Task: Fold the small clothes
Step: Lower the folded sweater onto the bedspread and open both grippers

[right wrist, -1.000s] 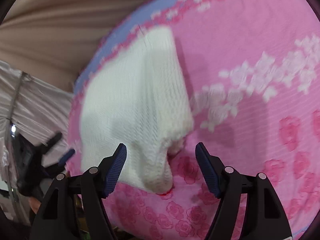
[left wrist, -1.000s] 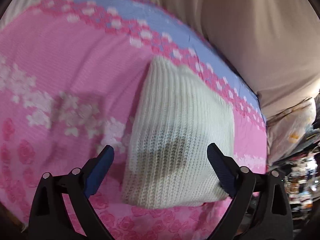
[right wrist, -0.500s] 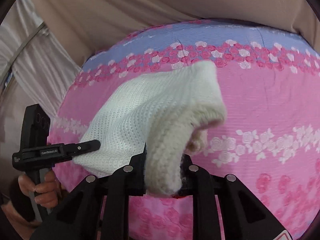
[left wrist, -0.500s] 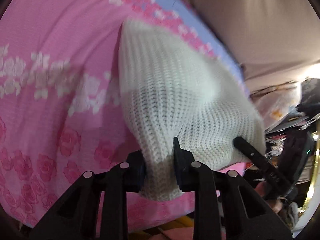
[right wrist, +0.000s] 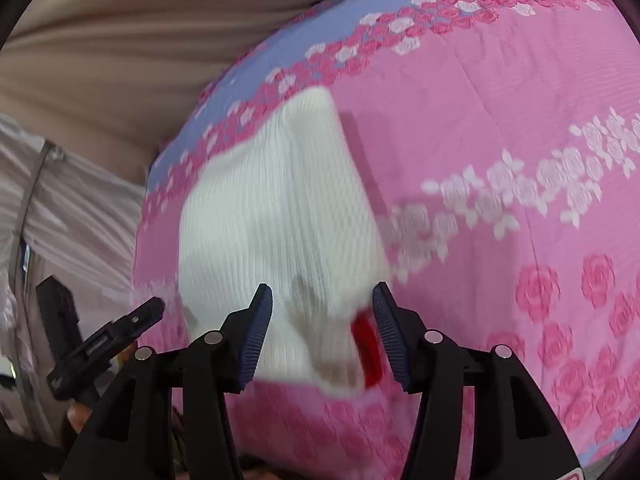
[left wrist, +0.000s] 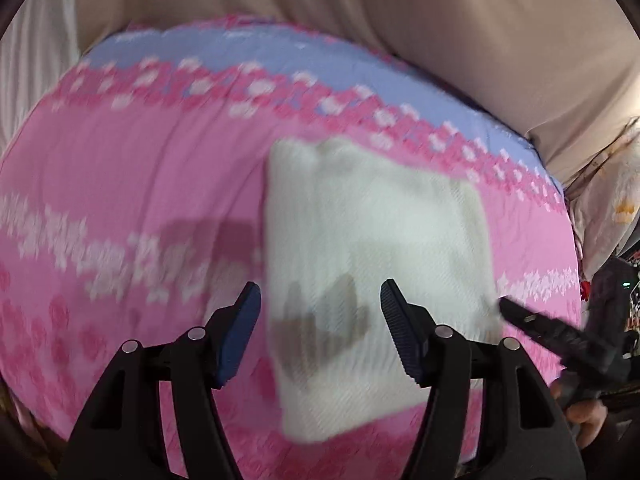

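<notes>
A white knitted garment lies folded in a rough rectangle on the pink flowered bedspread. My left gripper is open and empty, held just above the garment's near left part. The garment also shows in the right wrist view, with a small red patch at its near right corner. My right gripper is open and empty above that near edge. Each view shows the other gripper beside the garment: the right one and the left one.
The bedspread has a lilac band with roses along its far edge. Beige curtain cloth hangs behind the bed. A pale bundle and clutter lie off the bed's right side.
Both grippers were shut on the garment's near edge half a second ago. They have opened and let it go, and it now lies flat on the bedspread.
</notes>
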Motion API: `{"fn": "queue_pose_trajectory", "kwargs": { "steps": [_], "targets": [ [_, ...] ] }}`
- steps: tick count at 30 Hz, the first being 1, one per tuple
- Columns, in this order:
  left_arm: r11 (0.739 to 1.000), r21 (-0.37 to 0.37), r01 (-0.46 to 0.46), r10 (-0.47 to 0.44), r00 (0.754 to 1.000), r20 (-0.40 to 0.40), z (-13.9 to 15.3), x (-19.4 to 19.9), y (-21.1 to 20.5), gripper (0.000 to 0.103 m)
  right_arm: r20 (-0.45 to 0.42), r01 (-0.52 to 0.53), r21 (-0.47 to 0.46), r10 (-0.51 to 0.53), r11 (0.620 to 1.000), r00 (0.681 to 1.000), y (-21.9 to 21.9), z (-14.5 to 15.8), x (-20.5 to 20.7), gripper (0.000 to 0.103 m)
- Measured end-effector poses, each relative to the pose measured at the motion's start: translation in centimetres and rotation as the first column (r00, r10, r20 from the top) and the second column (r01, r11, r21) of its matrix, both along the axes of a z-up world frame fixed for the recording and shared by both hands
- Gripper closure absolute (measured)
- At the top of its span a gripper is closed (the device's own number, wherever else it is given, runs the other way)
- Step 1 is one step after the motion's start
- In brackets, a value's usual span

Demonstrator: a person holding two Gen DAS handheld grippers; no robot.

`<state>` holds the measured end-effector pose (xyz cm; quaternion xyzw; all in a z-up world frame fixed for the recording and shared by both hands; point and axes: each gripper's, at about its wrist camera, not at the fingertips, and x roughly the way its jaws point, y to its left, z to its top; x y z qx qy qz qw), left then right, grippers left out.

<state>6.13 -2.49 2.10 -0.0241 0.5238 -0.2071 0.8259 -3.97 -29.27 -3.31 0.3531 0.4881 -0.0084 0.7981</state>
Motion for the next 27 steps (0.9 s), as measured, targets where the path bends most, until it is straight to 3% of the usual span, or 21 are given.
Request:
{"fn": "queue_pose_trajectory", "kwargs": {
  "steps": [1,2,3,4,5,8,10,12,14,17,19,21,24,27],
  "targets": [
    [0.999,0.035,0.008,-0.008,1.000,0.016,-0.5,1.0,-1.2,0.043,-0.016,-0.020,-0.014,0.019,1.000,1.000,0.2,-0.7,1.5,0.060],
    [0.995,0.098,0.015,-0.018,0.999,0.027,-1.4,1.8,-2.1,0.045,-0.040,-0.030,-0.026,0.029,0.999,0.999,-0.1,-1.1,2.1,0.089],
    [0.986,0.165,0.014,-0.019,0.999,0.030,-2.3,2.8,-2.2,0.048,-0.050,-0.043,-0.034,0.041,0.998,0.998,0.3,-1.0,2.6,0.090],
    [0.966,0.258,0.012,-0.019,0.999,0.026,-3.6,3.8,-2.6,0.049,-0.017,-0.059,-0.037,0.058,0.998,0.998,0.6,0.2,2.9,0.090],
    [0.959,0.282,0.008,-0.012,1.000,0.012,-4.4,4.2,-2.3,0.048,0.049,-0.092,-0.043,0.094,0.995,0.994,1.4,2.0,2.9,0.092],
    [0.965,0.262,-0.030,0.033,0.999,-0.009,-5.8,4.7,-0.9,0.040,0.061,-0.124,-0.086,0.130,0.989,0.990,2.4,3.3,2.5,0.091],
    [0.962,0.271,-0.025,0.025,1.000,0.003,-6.1,4.6,-0.8,0.035,-0.060,-0.119,-0.097,0.114,0.988,0.992,1.8,-0.5,2.6,0.091],
    [0.961,0.275,-0.026,0.026,1.000,0.003,-5.8,4.3,-0.7,0.035,-0.061,-0.076,-0.083,0.071,0.994,0.996,0.6,-2.2,2.2,0.091],
    [0.971,0.237,-0.039,0.043,0.999,-0.012,-4.3,3.6,-0.1,0.040,-0.036,-0.013,-0.022,0.012,1.000,0.999,-0.3,-0.6,1.1,0.087],
    [0.983,0.184,-0.024,0.023,1.000,0.003,-1.7,0.9,0.8,0.040,0.041,-0.041,-0.097,0.045,0.994,0.998,0.3,3.5,-0.5,0.084],
    [0.983,0.183,0.018,-0.018,1.000,-0.002,-1.6,-1.5,1.0,0.040,0.058,-0.097,-0.119,0.105,0.988,0.993,1.4,4.6,-1.6,0.083],
    [0.963,0.262,0.065,-0.058,0.998,-0.037,-4.1,-3.6,0.7,0.040,0.001,-0.175,-0.114,0.176,0.978,0.984,3.2,2.9,-2.3,0.083],
    [0.947,0.318,0.039,-0.008,0.995,-0.099,-8.2,-4.2,1.2,0.039,-0.156,-0.224,-0.165,0.199,0.961,0.968,4.7,-2.7,-2.5,0.085],
    [0.958,0.287,-0.009,0.031,0.997,-0.074,-6.7,-4.7,1.8,0.039,-0.156,-0.181,-0.155,0.156,0.971,0.975,4.2,-2.1,-3.0,0.080]
  ]
}}
